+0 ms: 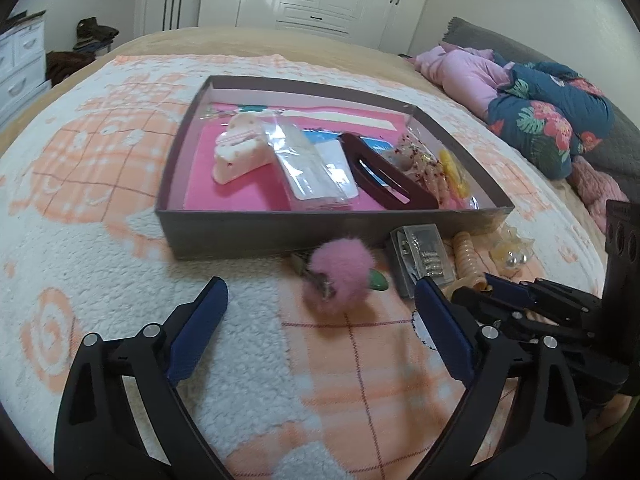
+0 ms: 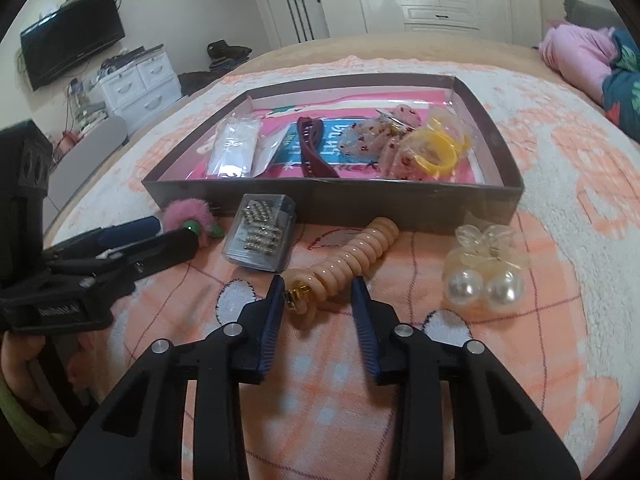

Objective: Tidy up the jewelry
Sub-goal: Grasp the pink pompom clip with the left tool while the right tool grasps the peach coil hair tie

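Note:
A shallow grey box (image 1: 224, 226) (image 2: 400, 208) with a pink lining lies on the bed, holding hair clips and bagged items. In front of it lie a pink pompom clip (image 1: 338, 276) (image 2: 186, 212), a clear case of small studs (image 1: 424, 258) (image 2: 260, 236), a peach spiral hair tie (image 2: 356, 256) (image 1: 470, 258) and a pearl clip (image 2: 486, 276) (image 1: 514, 252). My left gripper (image 1: 320, 292) is open, its fingertips on either side of the pompom clip. My right gripper (image 2: 320, 286) is open around the near end of the spiral hair tie; it also shows in the left wrist view (image 1: 500, 292).
The bed is covered by a white and orange blanket (image 1: 100, 184). Pink and floral bedding (image 1: 532, 112) is heaped at the right. White drawers (image 2: 140, 84) and a wall television (image 2: 72, 40) stand at the left, wardrobes behind.

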The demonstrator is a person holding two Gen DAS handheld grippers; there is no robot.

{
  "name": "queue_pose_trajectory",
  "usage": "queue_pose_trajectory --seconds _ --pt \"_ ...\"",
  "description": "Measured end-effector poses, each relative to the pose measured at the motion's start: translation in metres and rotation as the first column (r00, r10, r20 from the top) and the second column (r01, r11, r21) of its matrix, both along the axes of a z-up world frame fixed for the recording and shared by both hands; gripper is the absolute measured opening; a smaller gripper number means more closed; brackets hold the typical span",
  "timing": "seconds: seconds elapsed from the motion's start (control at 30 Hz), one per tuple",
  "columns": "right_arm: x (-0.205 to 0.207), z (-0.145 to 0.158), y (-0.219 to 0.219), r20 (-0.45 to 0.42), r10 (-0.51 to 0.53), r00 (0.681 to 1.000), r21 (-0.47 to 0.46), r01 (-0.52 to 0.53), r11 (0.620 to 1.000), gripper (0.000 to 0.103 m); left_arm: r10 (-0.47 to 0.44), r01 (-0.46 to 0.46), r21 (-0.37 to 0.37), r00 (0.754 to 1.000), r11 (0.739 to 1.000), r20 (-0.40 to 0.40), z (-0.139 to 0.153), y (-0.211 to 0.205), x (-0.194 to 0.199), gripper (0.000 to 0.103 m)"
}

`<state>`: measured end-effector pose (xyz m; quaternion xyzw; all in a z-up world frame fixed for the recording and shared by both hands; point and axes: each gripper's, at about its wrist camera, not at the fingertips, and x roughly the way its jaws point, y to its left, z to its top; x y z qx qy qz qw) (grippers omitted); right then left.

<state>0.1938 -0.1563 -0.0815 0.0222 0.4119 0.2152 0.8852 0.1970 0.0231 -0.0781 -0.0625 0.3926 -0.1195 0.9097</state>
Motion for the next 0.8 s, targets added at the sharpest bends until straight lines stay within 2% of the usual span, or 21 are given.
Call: queue_pose_trajectory --seconds 0.07,0.1,0.33,0.4,0.47,0.5,0.6,0.8 --pt "-0.002 0.002 -0.003 0.001 -0.014 1.0 -0.005 0.014 1.0 0.031 -0.001 0.001 0.011 1.0 1.0 -0.001 -0.002 -0.002 0.002 0.084" --pt "-0.003 0.003 -0.005 0.004 -0.021 1.0 -0.01 0.021 1.0 0.027 0.001 -0.001 0.013 1.0 1.0 0.001 -0.002 -0.002 0.003 0.083" --pt "-0.006 0.007 -0.019 0.003 -0.066 0.998 -0.015 0.066 0.998 0.027 -0.001 0.001 0.008 1.0 1.0 0.006 -0.003 -0.003 0.008 0.066" --pt "-0.008 0.01 -0.021 0.014 -0.072 0.997 -0.016 0.072 0.997 0.027 -0.008 0.008 0.014 1.0 1.0 0.007 -0.004 -0.006 0.009 0.059" --pt "-0.013 0.015 -0.021 0.037 -0.066 0.997 -0.025 0.067 0.997 0.027 -0.015 0.015 0.023 1.0 1.0 0.011 -0.004 -0.008 0.009 0.042" --pt "-0.016 0.018 -0.021 0.051 -0.058 0.997 -0.027 0.06 0.998 0.027 -0.025 0.025 0.016 1.0 1.0 0.01 -0.004 -0.009 0.009 0.036" --pt "-0.022 0.023 -0.019 0.072 -0.034 0.997 -0.018 0.036 0.999 0.027 -0.035 0.034 0.044 0.999 0.998 0.016 -0.002 -0.013 0.007 0.034" --pt "-0.032 0.029 -0.012 0.09 0.013 0.996 -0.008 -0.012 1.0 0.026 -0.054 0.053 0.019 0.998 0.998 0.042 0.008 -0.012 -0.006 0.025"
